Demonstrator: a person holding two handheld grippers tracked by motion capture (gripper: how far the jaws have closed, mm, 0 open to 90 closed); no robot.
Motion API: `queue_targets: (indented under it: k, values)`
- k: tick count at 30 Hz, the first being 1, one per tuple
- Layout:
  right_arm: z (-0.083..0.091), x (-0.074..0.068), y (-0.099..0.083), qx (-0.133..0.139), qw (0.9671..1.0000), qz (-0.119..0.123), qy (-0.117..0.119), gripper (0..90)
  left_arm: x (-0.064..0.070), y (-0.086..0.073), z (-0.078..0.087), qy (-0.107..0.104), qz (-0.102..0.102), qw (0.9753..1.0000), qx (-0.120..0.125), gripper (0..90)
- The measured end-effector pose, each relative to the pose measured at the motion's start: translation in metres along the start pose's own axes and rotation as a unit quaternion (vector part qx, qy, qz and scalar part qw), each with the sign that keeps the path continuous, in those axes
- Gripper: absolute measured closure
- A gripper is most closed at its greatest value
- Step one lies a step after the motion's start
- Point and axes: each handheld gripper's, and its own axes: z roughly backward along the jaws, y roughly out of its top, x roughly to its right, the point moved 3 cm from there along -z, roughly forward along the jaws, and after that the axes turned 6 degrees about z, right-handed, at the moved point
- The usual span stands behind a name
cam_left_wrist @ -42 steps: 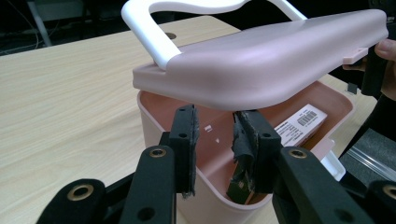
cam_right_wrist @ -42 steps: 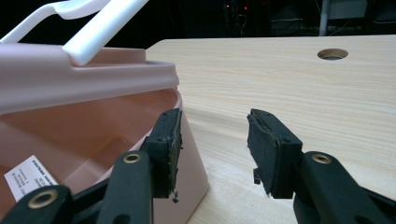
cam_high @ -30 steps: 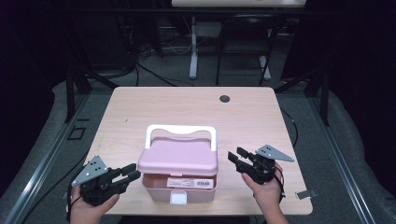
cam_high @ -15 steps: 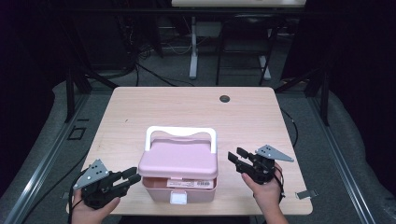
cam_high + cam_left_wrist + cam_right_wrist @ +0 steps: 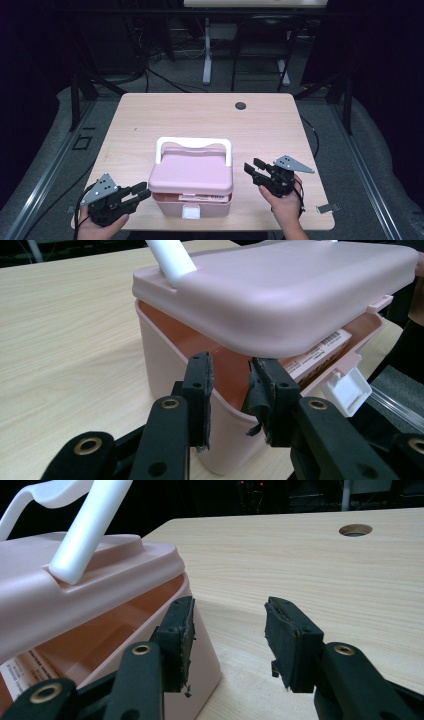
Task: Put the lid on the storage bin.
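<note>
Box [image 5: 192, 195] at the table's [image 5: 200, 115] near edge, left gripper [image 5: 134, 192] just left, right gripper [image 5: 255, 170] right.

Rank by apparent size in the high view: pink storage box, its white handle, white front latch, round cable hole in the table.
1. Pink storage box, by far the largest.
2. White handle, spanning nearly the box's width.
3. White front latch.
4. Cable hole.
The last two look close in size, and the hole lies farther from the camera, so their order is unsure.
</note>
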Motion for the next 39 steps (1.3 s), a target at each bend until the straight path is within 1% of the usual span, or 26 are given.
queue_targets:
  k: [3, 4, 5, 9, 15, 16, 19, 20, 21, 23, 24, 27, 30, 31, 33, 34, 36, 37, 39]
  values:
    - [0.0, 0.0, 0.0, 0.0, 1.0, -0.001, 0.0, 54.1, -0.001, -0.003, 0.0, -0.001, 0.0, 1.0, -0.009, 69.3]
    - [0.0, 0.0, 0.0, 0.0, 1.0, -0.001, 0.0, 54.1, -0.001, -0.004, -0.001, 0.0, 0.003, 1.0, -0.005, 69.3]
    - [0.0, 0.0, 0.0, 0.0, 1.0, 0.0, 0.0, 54.1, -0.001, -0.004, 0.0, 0.0, 0.0, 0.9999, -0.01, 69.3]
    - [0.0, 0.0, 0.0, -0.001, 1.0, 0.0, 0.0, 54.1, -0.001, -0.006, -0.001, 0.001, 0.002, 1.0, -0.008, 69.3]
    - [0.0, 0.0, 0.0, -0.001, 1.0, 0.001, 0.0, 54.1, -0.002, -0.009, 0.0, 0.0, 0.002, 0.9999, -0.017, 69.3]
    - [0.0, 0.0, 0.0, -0.001, 1.0, 0.0, 0.0, 54.1, -0.002, -0.009, -0.001, 0.0, 0.005, 0.9999, -0.012, 69.3]
    - [0.0, 0.0, 0.0, -0.001, 1.0, -0.001, 0.0, 54.1, -0.002, -0.01, 0.0, 0.002, 0.006, 0.9999, -0.015, 69.3]
    - [0.0, 0.0, -0.001, -0.001, 1.0, -0.001, 0.0, 54.1, -0.003, -0.011, 0.0, 0.002, 0.005, 0.9998, -0.02, 69.3]
    - [0.0, 0.0, -0.001, -0.001, 1.0, -0.002, 0.0, 54.1, -0.002, -0.012, 0.0, 0.001, 0.006, 0.9999, -0.015, 69.3]
    - [0.0, 0.0, -0.001, -0.001, 1.0, -0.002, 0.0, 54.1, -0.003, -0.014, -0.001, 0.003, 0.008, 0.9998, -0.016, 69.3]
    - [0.0, 0.0, 0.0, -0.001, 1.0, -0.002, 0.0, 54.1, -0.003, -0.014, 0.0, 0.004, 0.007, 0.9997, -0.023, 69.3]
    - [0.0, 0.001, -0.001, 0.0, 1.0, -0.002, 0.0, 54.1, -0.003, -0.016, 0.0, 0.002, 0.01, 0.9997, -0.02, 69.3]
    - [0.0, 0.0, -0.001, 0.001, 1.0, -0.003, 0.001, 54.1, -0.003, -0.016, 0.001, 0.004, 0.009, 0.9997, -0.024, 69.2]
    - [0.0, 0.0, -0.001, 0.001, 1.0, -0.002, 0.0, 54.1, -0.004, -0.017, 0.002, 0.005, 0.009, 0.9995, -0.029, 69.2]
    - [0.0, 0.001, -0.001, 0.001, 1.0, -0.003, 0.0, 54.1, -0.005, -0.018, 0.002, 0.006, 0.012, 0.9997, -0.022, 69.1]
    - [0.0, 0.001, -0.001, 0.001, 1.0, -0.002, -0.001, 54.1, -0.006, -0.017, 0.003, 0.0, 0.019, 0.9997, -0.016, 68.9]
    - [0.0, 0.001, -0.001, 0.002, 1.0, -0.004, -0.001, 54.1, -0.007, -0.017, 0.005, 0.002, 0.022, 0.9997, -0.01, 69.0]
    - [0.0, 0.001, -0.001, 0.002, 1.0, -0.004, -0.001, 54.1, -0.007, -0.017, 0.005, 0.003, 0.027, 0.9996, -0.006, 69.0]
    - [0.0, 0.002, -0.001, 0.002, 1.0, -0.004, -0.001, 54.1, -0.009, -0.017, 0.005, 0.003, 0.025, 0.9996, -0.011, 69.0]
